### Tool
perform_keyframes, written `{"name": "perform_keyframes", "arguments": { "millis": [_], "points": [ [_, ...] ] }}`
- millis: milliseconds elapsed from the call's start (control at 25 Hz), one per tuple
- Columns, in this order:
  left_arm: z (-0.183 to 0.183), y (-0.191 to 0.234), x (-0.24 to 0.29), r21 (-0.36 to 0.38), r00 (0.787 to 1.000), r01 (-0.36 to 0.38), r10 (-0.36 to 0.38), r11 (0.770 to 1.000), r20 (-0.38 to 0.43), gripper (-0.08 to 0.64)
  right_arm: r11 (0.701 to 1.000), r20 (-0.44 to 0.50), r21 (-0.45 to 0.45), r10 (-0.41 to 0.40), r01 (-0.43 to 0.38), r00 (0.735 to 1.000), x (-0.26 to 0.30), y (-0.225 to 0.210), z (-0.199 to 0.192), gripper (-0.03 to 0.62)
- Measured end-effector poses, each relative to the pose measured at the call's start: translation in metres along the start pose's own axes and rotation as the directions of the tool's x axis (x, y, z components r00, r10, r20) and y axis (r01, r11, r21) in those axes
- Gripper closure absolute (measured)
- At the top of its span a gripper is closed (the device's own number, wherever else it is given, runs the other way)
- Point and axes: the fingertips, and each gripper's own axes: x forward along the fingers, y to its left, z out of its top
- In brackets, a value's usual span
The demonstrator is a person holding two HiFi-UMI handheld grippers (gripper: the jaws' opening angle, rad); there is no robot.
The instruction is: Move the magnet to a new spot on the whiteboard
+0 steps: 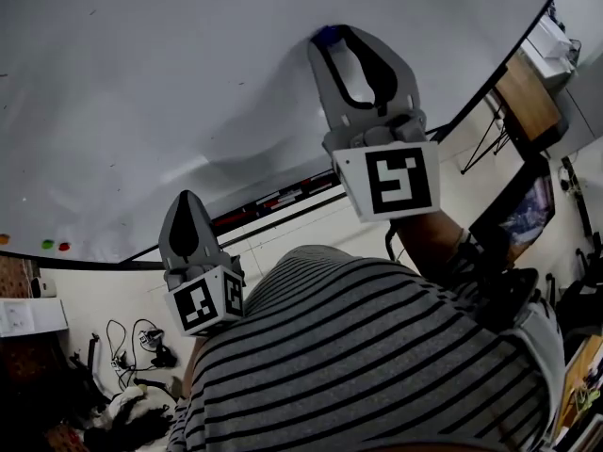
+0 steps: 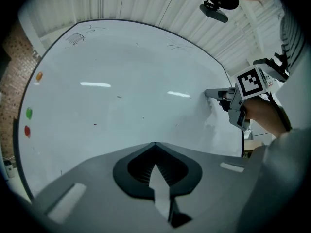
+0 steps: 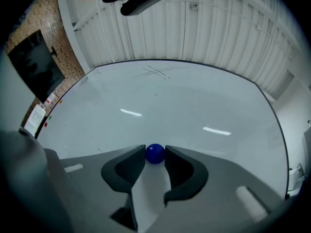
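While the whiteboard (image 1: 141, 111) fills most of the head view, the person's striped shirt (image 1: 377, 365) takes up the lower part of it. The right gripper (image 1: 337, 34) reaches up to the board, its jaws closed on a blue magnet (image 3: 155, 154) pinched between their tips. The left gripper view shows those tips meeting the board's surface toward its right side. The left gripper (image 1: 185, 201) sits lower, near the board's bottom edge, apart from the right one; its jaws are pressed together with nothing between them. A tray (image 1: 283, 199) with markers runs along that edge. Far off at the board's left edge are three small magnets: orange (image 2: 39, 75), green (image 2: 29, 113) and red (image 2: 27, 131).
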Motion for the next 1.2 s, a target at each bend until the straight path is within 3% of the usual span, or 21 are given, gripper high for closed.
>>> {"name": "perform_keyframes", "arguments": {
  "millis": [280, 560, 800, 1200],
  "points": [
    [-0.014, -0.023, 0.001, -0.01, 0.998, 0.048, -0.048, 0.999, -0.035, 0.545, 0.999, 0.018, 0.025, 0.031, -0.031, 0.999, -0.014, 0.002, 0.005, 0.473],
    [-0.011, -0.068, -0.041, 0.003, 0.998, 0.058, -0.058, 0.998, -0.02, 0.545, 0.998, -0.037, 0.035, 0.052, -0.051, 0.998, -0.092, -0.015, 0.01, 0.472],
    [-0.012, -0.113, -0.106, -0.018, 1.0, 0.013, -0.014, 1.0, -0.022, 0.545, 0.994, -0.133, 0.096, 0.07, -0.058, 0.989, -0.184, -0.05, 0.0, 0.472],
    [-0.021, -0.185, -0.213, -0.028, 0.996, -0.063, 0.061, 0.998, -0.058, 0.545, 0.985, -0.189, 0.145, 0.122, -0.095, 0.974, -0.312, -0.099, 0.004, 0.476]
  ]
}}
